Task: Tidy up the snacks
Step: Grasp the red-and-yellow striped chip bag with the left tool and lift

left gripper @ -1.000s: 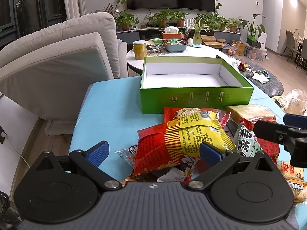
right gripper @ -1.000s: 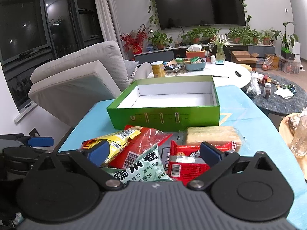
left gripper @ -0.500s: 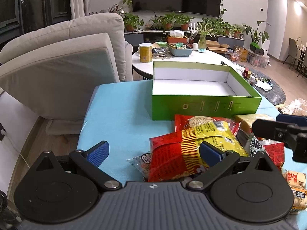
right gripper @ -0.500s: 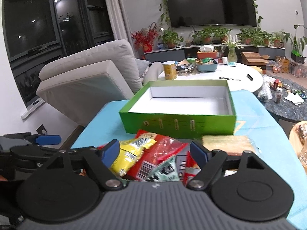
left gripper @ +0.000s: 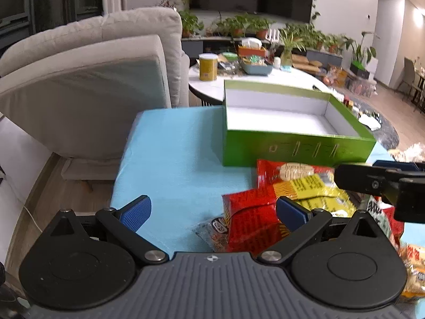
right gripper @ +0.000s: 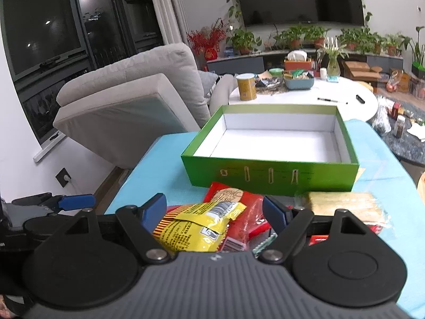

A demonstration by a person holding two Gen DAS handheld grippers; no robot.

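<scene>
A pile of snack packets lies on the blue tablecloth [left gripper: 172,159] in front of an empty green box [left gripper: 292,143] [right gripper: 273,172]. On top is a red and yellow packet [left gripper: 265,212] [right gripper: 196,228], over a red packet [right gripper: 231,194]. A tan biscuit pack [right gripper: 345,204] lies to the right. My left gripper [left gripper: 212,212] is open over bare cloth at the pile's left edge, its right pad above the red packet. My right gripper [right gripper: 214,211] is open low over the pile, with the yellow and red packets between its pads but not squeezed. Its dark finger [left gripper: 372,183] crosses the left wrist view.
A grey recliner [left gripper: 93,79] stands close to the table's left side. Behind the box is a white round table [right gripper: 305,98] with a yellow can [right gripper: 247,87] and clutter. More packets [left gripper: 414,265] lie at the pile's near right. Open cloth lies left of the box.
The left gripper drifted left off the pile. The right gripper slid left until the yellow packet lay between its pads, and its jaws look narrower than a second ago.
</scene>
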